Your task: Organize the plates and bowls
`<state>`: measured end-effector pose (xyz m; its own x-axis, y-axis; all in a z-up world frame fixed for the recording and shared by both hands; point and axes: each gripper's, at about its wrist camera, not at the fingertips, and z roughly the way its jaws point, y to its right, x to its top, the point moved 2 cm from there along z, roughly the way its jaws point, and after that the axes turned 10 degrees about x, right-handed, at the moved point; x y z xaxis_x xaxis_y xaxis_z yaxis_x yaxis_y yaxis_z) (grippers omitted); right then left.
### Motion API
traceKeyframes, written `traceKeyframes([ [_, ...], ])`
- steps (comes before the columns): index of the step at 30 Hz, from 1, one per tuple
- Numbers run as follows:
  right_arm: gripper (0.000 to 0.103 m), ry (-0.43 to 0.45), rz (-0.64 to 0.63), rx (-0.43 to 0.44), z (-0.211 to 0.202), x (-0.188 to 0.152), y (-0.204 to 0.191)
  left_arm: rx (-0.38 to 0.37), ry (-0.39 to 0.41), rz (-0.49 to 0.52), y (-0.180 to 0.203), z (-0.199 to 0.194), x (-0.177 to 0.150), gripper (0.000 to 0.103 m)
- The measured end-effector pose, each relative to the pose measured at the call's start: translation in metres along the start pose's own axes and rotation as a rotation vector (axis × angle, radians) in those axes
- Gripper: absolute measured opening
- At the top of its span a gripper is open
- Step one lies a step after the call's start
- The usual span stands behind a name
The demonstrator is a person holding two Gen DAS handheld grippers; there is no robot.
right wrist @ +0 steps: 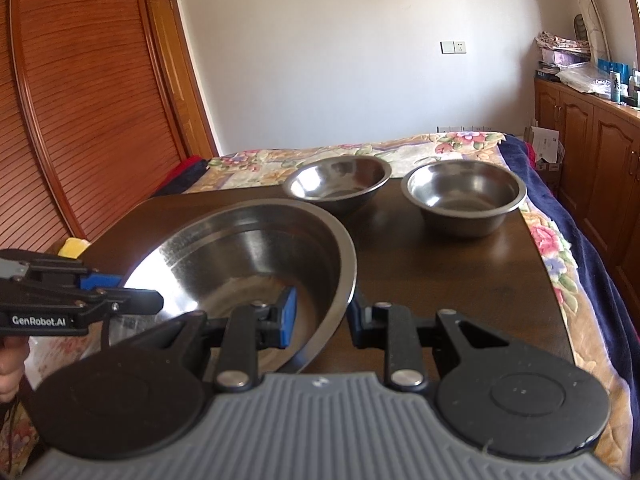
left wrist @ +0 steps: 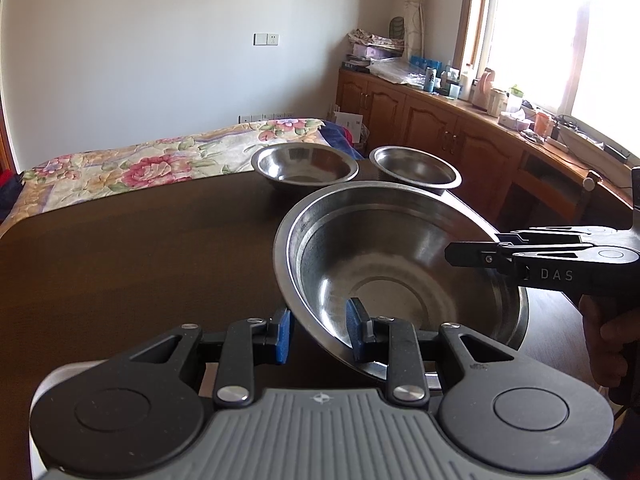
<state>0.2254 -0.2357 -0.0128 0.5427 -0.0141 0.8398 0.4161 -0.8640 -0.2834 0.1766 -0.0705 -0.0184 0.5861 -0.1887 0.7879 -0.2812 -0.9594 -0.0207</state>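
A large steel bowl (left wrist: 400,248) (right wrist: 248,248) hangs tilted over the dark table (left wrist: 140,260) (right wrist: 440,280). My left gripper (left wrist: 320,332) is shut on its near-left rim, one blue pad inside the bowl and one outside. On the opposite rim my right gripper (right wrist: 322,314) is shut the same way. Each gripper shows from the side in the other view: the right gripper (left wrist: 460,256) and the left gripper (right wrist: 148,300). Two smaller steel bowls (left wrist: 306,164) (left wrist: 416,168) stand upright side by side at the table's far edge, also in the right wrist view (right wrist: 338,178) (right wrist: 466,190).
A bed with a floral blanket (left wrist: 140,160) lies beyond and beside the table. Wooden cabinets (left wrist: 440,128) with cluttered tops run under the window on the right. A wooden louvred door (right wrist: 80,120) stands to the left. A person's hand (left wrist: 608,340) holds the right gripper.
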Motion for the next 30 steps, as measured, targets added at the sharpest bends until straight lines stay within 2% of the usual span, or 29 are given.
traceKeyframes([
  [11, 0.029, -0.023, -0.003, 0.0, -0.01, -0.018, -0.018, -0.019, -0.01, -0.004, -0.003, -0.016, -0.022, 0.031],
  [30, 0.029, -0.036, 0.008, -0.011, -0.021, -0.029, -0.018, -0.055, -0.012, -0.004, -0.001, -0.019, -0.032, 0.031],
])
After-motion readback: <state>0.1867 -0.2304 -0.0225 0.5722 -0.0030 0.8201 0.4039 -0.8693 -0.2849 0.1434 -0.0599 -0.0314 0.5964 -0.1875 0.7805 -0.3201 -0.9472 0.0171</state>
